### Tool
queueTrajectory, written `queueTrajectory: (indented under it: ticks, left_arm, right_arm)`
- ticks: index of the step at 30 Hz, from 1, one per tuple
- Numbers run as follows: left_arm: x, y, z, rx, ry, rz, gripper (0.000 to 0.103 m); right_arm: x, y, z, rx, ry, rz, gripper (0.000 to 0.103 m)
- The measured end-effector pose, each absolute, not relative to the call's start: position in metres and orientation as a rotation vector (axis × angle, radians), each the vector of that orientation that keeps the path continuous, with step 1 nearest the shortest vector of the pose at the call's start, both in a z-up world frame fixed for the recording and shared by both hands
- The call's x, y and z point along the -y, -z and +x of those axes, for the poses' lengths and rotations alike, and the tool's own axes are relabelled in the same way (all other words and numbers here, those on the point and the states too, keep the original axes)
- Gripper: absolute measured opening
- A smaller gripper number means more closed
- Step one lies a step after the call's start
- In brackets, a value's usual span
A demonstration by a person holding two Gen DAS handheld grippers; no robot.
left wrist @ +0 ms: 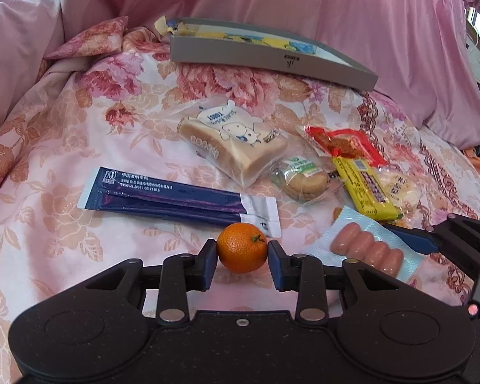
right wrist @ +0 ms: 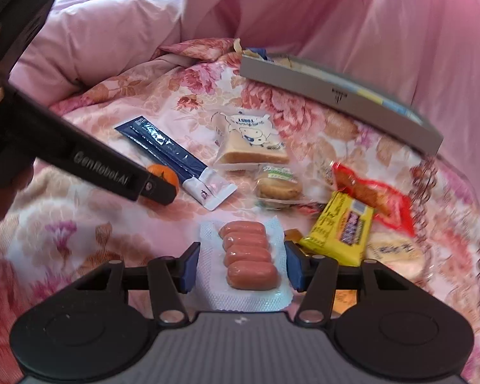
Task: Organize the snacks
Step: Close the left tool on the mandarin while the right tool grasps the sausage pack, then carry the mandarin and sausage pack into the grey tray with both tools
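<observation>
Gripping: left gripper pinches the mandarin; it could roll free.
Straddling: right gripper brackets the sausage pack, contact unclear; its slick film may slip.

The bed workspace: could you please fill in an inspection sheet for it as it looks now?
Surface: floral bedspread, rumpled.
Job's things: mandarin, sausage pack, toast packet, blue sachet, yellow bar, red packet, round cake; open grey box at the back.
Clutter: nothing seen.
Grippers: left gripper shut on the mandarin; right gripper closed on the sausage pack's side edges.
Cables: nothing seen.
Surroundings: pink quilt piled behind the box.
</observation>
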State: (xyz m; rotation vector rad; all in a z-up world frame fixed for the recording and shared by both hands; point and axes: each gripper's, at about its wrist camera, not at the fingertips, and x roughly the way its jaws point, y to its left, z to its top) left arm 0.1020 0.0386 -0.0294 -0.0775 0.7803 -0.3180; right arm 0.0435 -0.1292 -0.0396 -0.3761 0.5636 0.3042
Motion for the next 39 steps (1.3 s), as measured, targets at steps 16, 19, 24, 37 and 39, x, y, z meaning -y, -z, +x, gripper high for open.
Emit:
queueTrajectory:
  ticks: [16,19,24,37,39]
  left_arm:
    - [-0.025,-0.021,0.118,-0.656,0.251,-0.147,0.036]
    - [-0.020,-0.036,0.138,-0.646,0.248,-0.159,0.036]
    - [-0.012,-0.067,0.177,-0.593,0.233,-0.152,0.036]
    - [0.008,-0.093,0.298,-0.524,0.215,-0.190,0.036]
    - [0.009,-0.091,0.316,-0.527,0.214,-0.197,0.036]
  right_arm:
    - [0.146,-0.003,0.046,-0.361,-0.275,-0.445,0.059]
    - [0.155,-0.016,0.059,-0.339,-0.263,-0.436,0.059]
    - [0.172,-0.041,0.093,-0.313,-0.243,-0.415,0.059]
    - [0.183,-0.075,0.230,-0.255,-0.167,-0.384,0.059]
    - [0.178,-0.074,0.248,-0.250,-0.168,-0.398,0.059]
